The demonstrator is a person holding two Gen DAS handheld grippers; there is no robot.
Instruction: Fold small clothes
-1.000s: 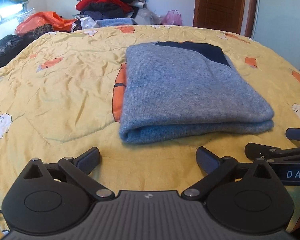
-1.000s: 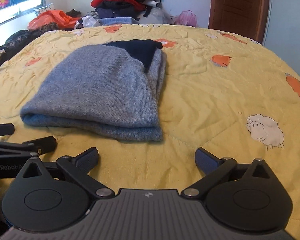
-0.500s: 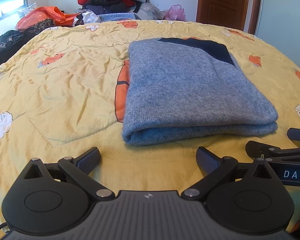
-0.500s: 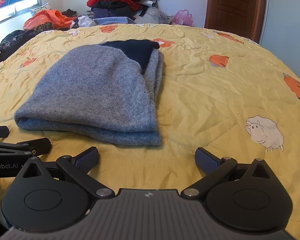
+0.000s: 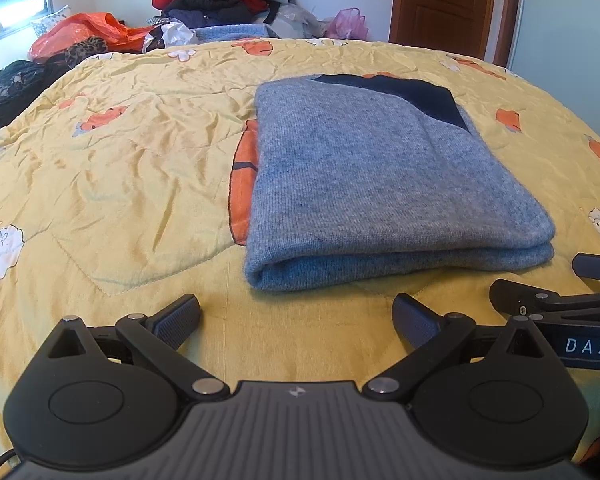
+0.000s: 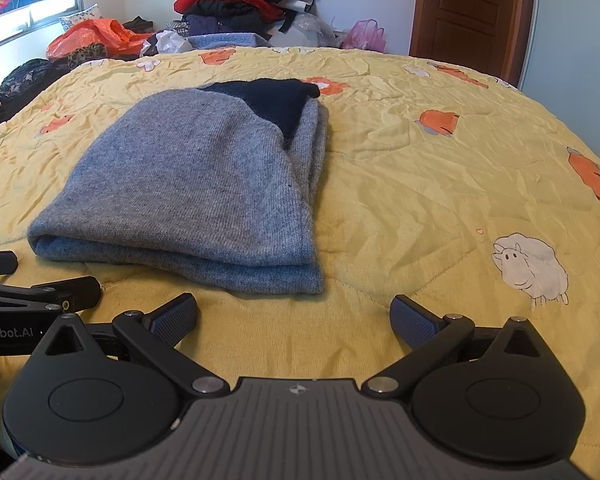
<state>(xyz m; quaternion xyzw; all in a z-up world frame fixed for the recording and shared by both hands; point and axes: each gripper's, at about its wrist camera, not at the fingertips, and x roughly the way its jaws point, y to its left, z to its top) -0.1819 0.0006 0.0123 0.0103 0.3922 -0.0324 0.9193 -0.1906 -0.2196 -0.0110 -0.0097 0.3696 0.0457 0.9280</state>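
A grey-blue knit sweater [image 5: 380, 184] with a dark navy patch at its far end lies folded flat on the yellow quilt; it also shows in the right wrist view [image 6: 204, 188]. My left gripper [image 5: 296, 316] is open and empty, just short of the sweater's near folded edge. My right gripper [image 6: 294, 316] is open and empty, in front of the sweater's near right corner. Each gripper's fingers show at the edge of the other's view: the right one [image 5: 540, 300] and the left one [image 6: 48, 296].
The yellow quilt [image 5: 120, 168] with orange and sheep prints covers the bed. A pile of clothes [image 5: 220, 0] and an orange bag [image 5: 84, 32] lie beyond the far edge. A brown door [image 5: 444, 4] stands at the back right.
Both grippers have edged a little closer to the sweater and stayed open. The sweater has not moved.
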